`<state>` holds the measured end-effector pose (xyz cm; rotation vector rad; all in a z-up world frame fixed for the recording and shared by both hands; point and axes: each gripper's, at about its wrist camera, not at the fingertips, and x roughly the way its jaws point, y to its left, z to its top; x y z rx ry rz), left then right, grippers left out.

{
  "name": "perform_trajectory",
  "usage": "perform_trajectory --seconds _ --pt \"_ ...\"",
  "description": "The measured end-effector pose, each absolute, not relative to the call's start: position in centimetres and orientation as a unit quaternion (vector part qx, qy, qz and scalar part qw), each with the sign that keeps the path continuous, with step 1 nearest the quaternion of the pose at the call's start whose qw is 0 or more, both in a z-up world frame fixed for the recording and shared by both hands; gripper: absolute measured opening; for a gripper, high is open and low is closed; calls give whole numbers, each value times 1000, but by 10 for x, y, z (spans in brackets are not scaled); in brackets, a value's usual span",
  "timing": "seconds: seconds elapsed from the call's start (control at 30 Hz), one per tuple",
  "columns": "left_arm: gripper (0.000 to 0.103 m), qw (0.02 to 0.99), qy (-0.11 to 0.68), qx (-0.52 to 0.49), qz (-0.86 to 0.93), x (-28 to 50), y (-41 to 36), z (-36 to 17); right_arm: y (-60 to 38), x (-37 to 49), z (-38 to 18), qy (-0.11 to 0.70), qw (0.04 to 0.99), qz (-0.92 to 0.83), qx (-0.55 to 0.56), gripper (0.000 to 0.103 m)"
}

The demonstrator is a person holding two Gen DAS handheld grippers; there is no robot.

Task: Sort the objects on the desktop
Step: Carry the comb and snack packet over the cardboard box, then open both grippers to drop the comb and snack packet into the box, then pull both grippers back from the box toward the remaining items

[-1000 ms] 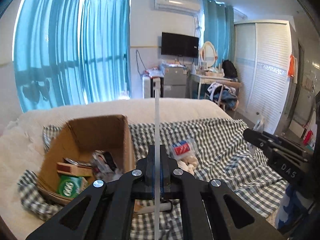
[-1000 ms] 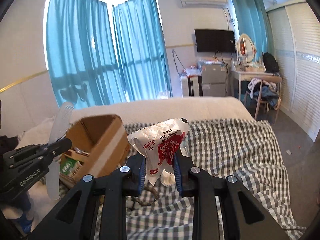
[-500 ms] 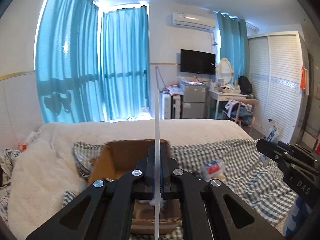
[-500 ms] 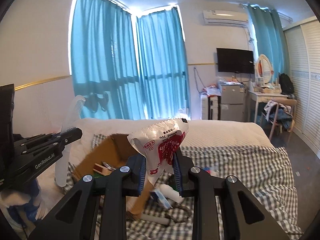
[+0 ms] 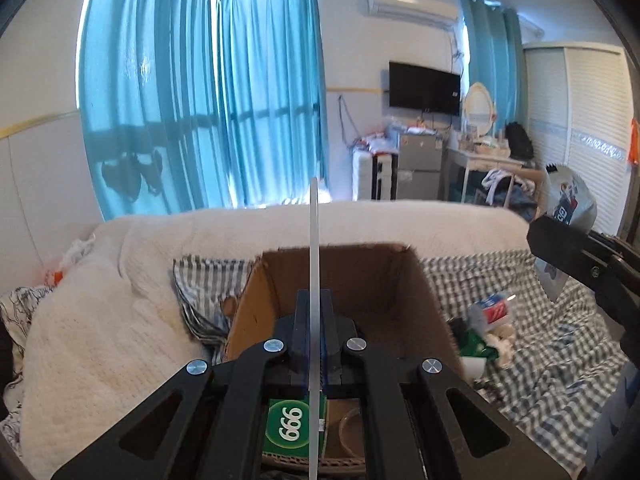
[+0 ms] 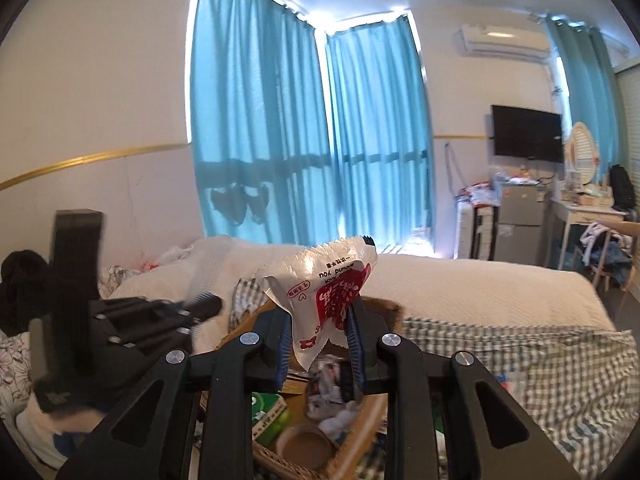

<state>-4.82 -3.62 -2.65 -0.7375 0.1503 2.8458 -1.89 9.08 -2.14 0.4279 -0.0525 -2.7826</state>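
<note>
My left gripper (image 5: pixel 314 344) is shut on a thin white comb (image 5: pixel 313 256), seen edge-on and held upright above the open cardboard box (image 5: pixel 424 280). My right gripper (image 6: pixel 320 344) is shut on a white and red snack packet (image 6: pixel 324 280), held over the same box (image 6: pixel 352 420). The right gripper with its packet (image 5: pixel 568 204) shows at the right of the left wrist view. The left gripper (image 6: pixel 200 308) shows blurred at the left of the right wrist view. Inside the box lie a green "999" carton (image 5: pixel 292 428), a tape roll (image 6: pixel 304 444) and wrappers.
The box sits on a grey checked cloth (image 5: pixel 560 344) over a white bed (image 5: pixel 100 320). A red-blue packet (image 5: pixel 494 312), a green wrapper (image 5: pixel 474 344) and white scraps lie on the cloth right of the box. Blue curtains, a TV and furniture stand behind.
Both grippers moved left and over the box while holding their objects. The box interior now lies directly below both. The left gripper is motion-blurred in the right wrist view.
</note>
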Motion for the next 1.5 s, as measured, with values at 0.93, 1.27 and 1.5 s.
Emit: perform_trajectory --seconds 0.93,1.27,1.5 --pt "61 79 57 -318 943 -99 -44 -77 86 -105 -136 -5 200 -941 271 62" --pt "83 79 31 -274 958 -64 -47 -32 101 -67 -102 -16 174 -956 237 74" --pt "103 81 17 -206 975 -18 -32 14 128 -14 -66 -21 136 -973 184 96"
